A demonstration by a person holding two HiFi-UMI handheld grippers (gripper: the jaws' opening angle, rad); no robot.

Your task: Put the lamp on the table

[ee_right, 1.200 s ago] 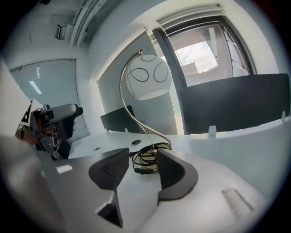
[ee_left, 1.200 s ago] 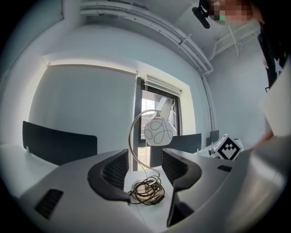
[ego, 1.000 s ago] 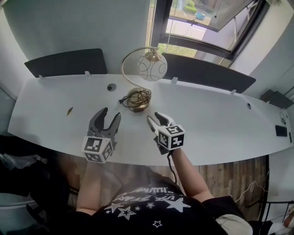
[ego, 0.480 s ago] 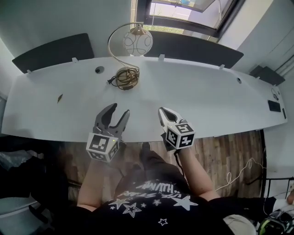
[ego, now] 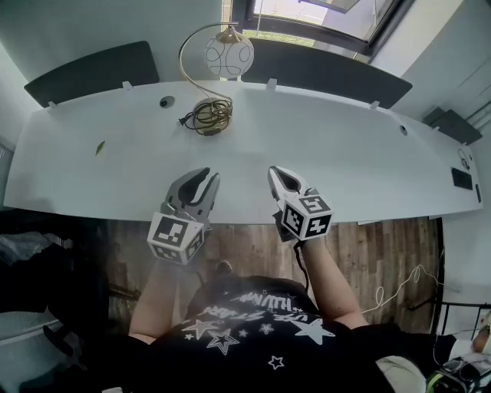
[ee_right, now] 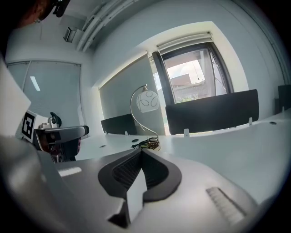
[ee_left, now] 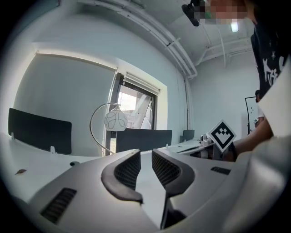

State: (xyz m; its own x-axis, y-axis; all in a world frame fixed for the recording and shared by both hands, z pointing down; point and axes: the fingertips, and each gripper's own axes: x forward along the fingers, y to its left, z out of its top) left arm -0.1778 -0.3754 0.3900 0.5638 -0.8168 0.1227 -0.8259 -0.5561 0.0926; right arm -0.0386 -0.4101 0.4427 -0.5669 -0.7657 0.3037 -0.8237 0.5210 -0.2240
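Lamp (ego: 213, 113) stands upright at the far edge of the white desk (ego: 360, 165), in front of the gap between two dark panels (ego: 92, 73) and below the window (ego: 307, 19). Its thin gold stem arcs up and over to a white globe shade (ego: 228, 56) that hangs above the desk. A dark cord (ego: 202, 123) lies coiled around the bottom of the lamp, with its plug end trailing to the left. Neither claw touches the lamp. Both are held side by side over the near edge of the desk, well apart from the lamp and pointing toward it. The left claw (ego: 202, 178) has just been closing. Its two ribbed pads (ee_left: 128, 169) now stand a narrow gap apart, with nothing between them and only bare desk showing through in the left gripper view. The right claw (ego: 276, 173) is pressed together, pad against pad, and holds nothing. A small round cable hole (ego: 166, 101) sits in the desk just left of the cord. A small greenish-brown scrap (ego: 100, 146) lies further left on the desk, well apart from everything else. The person stands at the near edge in a dark shirt (ego: 245, 322) printed with white stars, above a wooden floor (ego: 383, 253).
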